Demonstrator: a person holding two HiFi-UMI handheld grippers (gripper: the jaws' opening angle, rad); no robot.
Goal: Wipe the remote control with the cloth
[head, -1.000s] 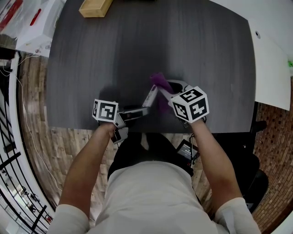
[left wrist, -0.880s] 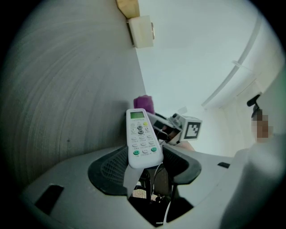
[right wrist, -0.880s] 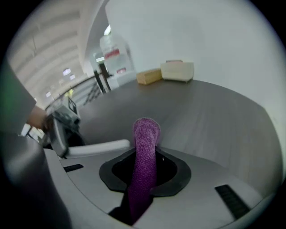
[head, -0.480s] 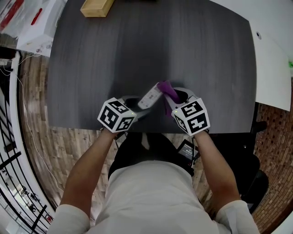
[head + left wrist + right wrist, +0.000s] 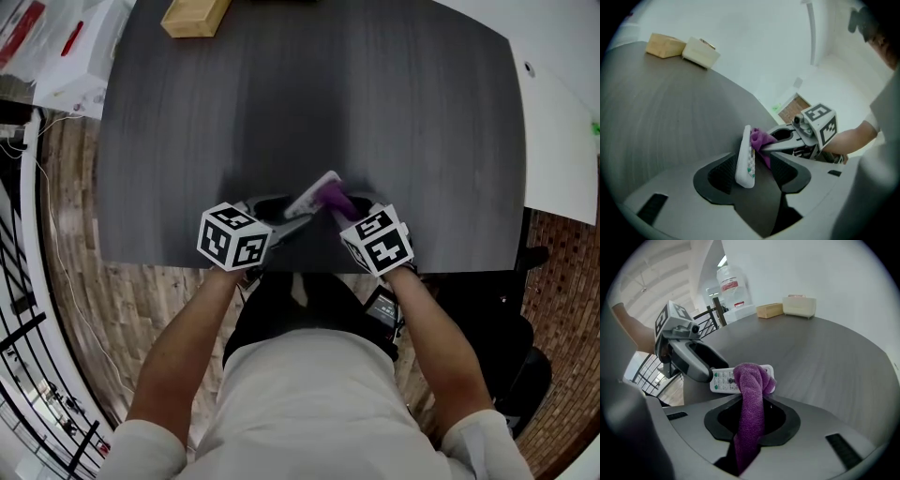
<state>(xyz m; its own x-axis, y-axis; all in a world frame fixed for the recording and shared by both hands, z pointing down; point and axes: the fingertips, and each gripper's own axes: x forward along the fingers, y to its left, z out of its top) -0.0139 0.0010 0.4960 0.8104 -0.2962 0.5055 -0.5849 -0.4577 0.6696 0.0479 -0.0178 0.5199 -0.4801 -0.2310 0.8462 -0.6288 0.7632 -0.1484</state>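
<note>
Remote: white, 1 off, near the front edge of the table, 1 end between the jaws of the left gripper, which were closing on it. Cloth: purple, 1 off, clamped in the right gripper, jaws nearly together, bunched end against the remote's button face. Far edge: 1 tan block, 1 cream box just beside it.

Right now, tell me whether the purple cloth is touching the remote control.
Touching. The right gripper view shows the cloth bunched against the remote control on its button face, with no gap between them.
</note>
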